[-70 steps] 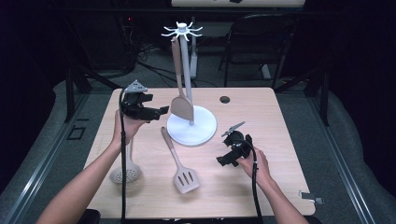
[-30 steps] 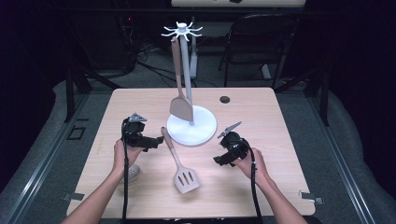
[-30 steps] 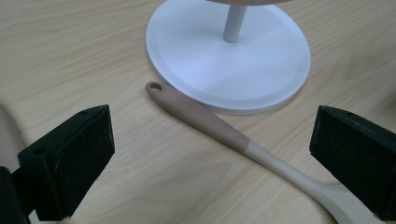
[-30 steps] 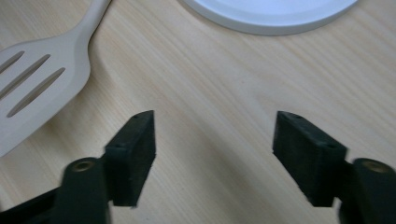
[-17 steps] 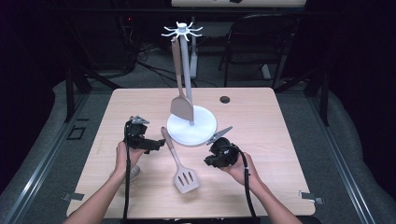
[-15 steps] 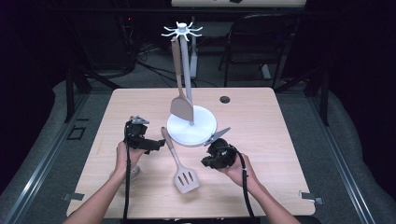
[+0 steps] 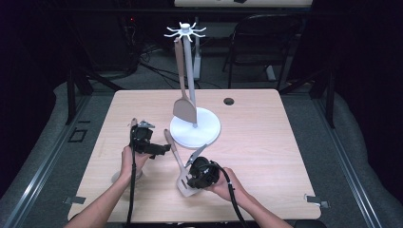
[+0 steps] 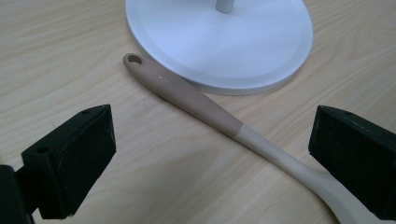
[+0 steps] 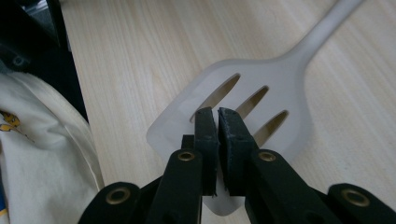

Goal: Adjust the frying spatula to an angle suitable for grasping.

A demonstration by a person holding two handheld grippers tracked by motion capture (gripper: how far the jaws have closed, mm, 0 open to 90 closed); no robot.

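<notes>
On the pale wooden table (image 7: 266, 142), near its front edge, we see the slotted beige plastic spatula (image 9: 243, 107) lying flat, its brown-tipped handle (image 8: 187, 93) reaching to the white round stand base (image 8: 224, 37). Our right gripper (image 9: 217, 126) hangs over the blade with jaws pressed together, just closed, pinching nothing. Our left gripper (image 8: 210, 154), spread wide, straddles the handle without touching it.

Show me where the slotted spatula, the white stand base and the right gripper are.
slotted spatula (image 9: 280, 88), right gripper view, blade above the slots.
white stand base (image 8: 224, 42), left gripper view, flat top.
right gripper (image 9: 218, 135), right gripper view, between the closed fingertips.
</notes>
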